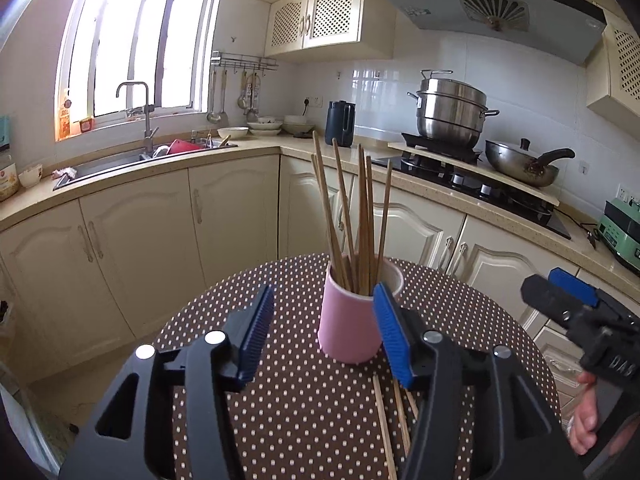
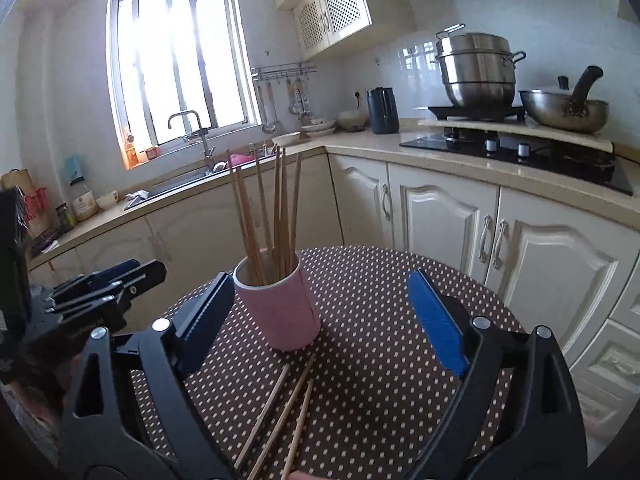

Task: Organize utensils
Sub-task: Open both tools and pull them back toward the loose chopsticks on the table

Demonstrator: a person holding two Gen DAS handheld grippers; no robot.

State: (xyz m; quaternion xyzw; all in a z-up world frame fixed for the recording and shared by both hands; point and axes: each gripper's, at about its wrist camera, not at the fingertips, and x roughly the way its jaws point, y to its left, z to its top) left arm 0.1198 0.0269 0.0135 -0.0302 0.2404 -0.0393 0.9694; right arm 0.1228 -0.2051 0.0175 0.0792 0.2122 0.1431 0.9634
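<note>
Left wrist view first: the left gripper point(image 1: 324, 334) hovers low over the round table point(image 1: 460, 304), which wears a brown cloth with white dots. Its jaws are spread wide and hold nothing. Under its right finger lie three loose chopsticks point(image 1: 384, 424), flat on the cloth and running toward the camera. Just past the fingertips stands a pink cup point(image 1: 346, 328), upright, with a bundle of chopsticks point(image 1: 362, 216) standing in it and fanning out at the top. The right blue pad point(image 1: 394, 340) overlaps the cup's side in this view; whether it touches I cannot tell. At the right edge the right gripper point(image 1: 560, 296) comes in from the side, with a hand point(image 1: 586, 416) gripping its handle.

From the right wrist view, the right gripper point(image 2: 320, 312) is also spread wide and empty. The loose chopsticks point(image 2: 280, 416) lie between its fingers near the camera, crossing one another slightly, their far ends close to the base of the cup point(image 2: 284, 312). The cup sits left of centre between the fingers, nearer the left one. The left gripper point(image 2: 108, 280) shows at the left edge.

Beyond the table run cream cabinets point(image 1: 232, 208), a sink point(image 1: 116, 164) under the window point(image 1: 136, 36), a dark kettle point(image 1: 340, 124), and a stove point(image 1: 480, 184) carrying a steel pot point(image 1: 450, 112) and a wok point(image 1: 520, 164).
</note>
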